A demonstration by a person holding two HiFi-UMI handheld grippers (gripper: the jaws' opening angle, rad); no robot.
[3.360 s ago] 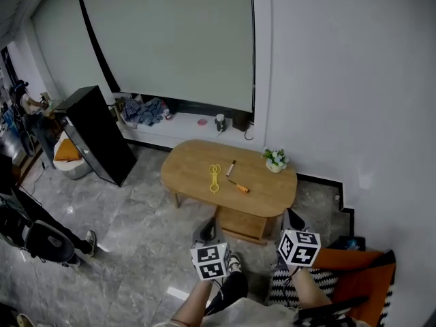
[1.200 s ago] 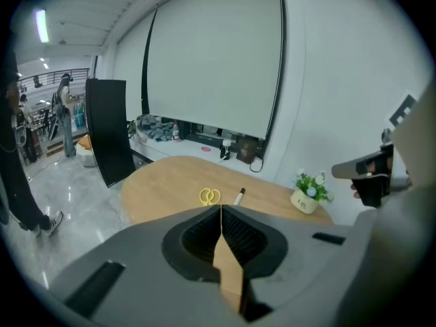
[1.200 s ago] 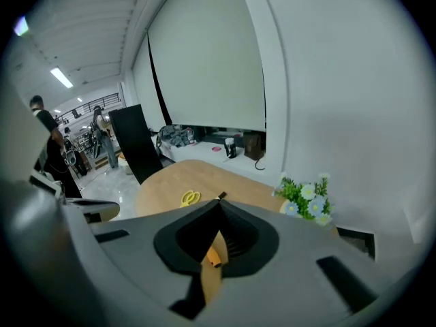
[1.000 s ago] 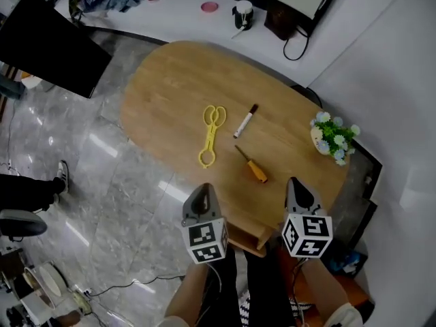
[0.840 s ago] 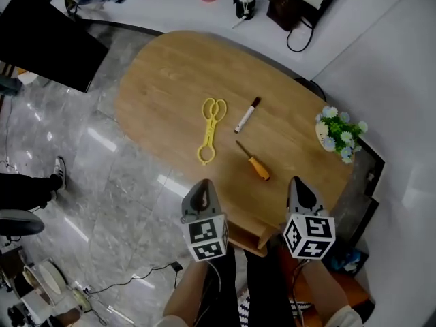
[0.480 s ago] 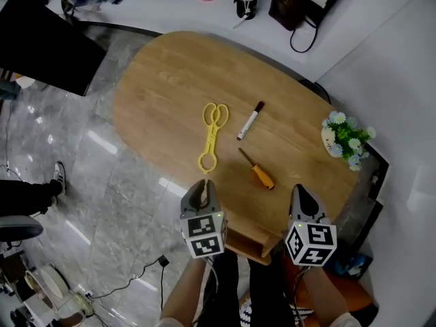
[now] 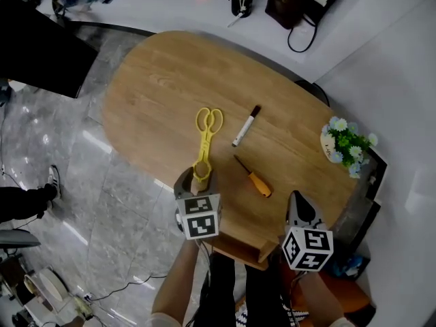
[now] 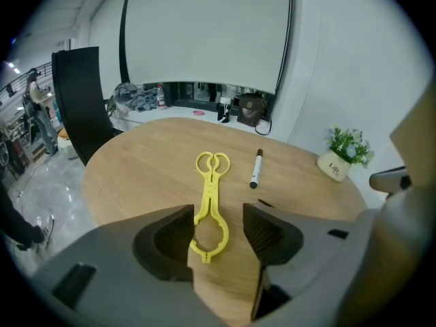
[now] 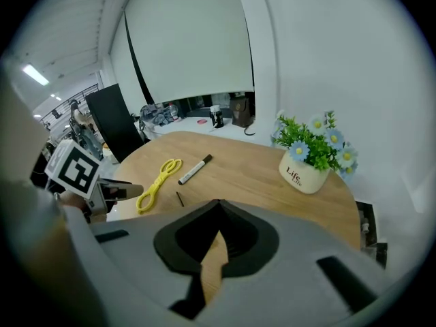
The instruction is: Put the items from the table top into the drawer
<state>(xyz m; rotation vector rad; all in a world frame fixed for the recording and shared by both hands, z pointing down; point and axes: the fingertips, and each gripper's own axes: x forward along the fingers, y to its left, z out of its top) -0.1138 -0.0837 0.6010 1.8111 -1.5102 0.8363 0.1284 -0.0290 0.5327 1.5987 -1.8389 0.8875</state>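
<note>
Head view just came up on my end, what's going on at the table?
A person works two handheld grippers over the wooden table. The left gripper has just been opening its jaws. They stand apart with the near end of the yellow tongs between them, not pressed yet. The right gripper is shut and empty near the table's front edge. The marker and screwdriver lie untouched on the tabletop.

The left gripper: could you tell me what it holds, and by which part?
Nothing. The jaws of the left gripper have just opened; the looped end of the yellow tongs lies between them, ungripped.
</note>
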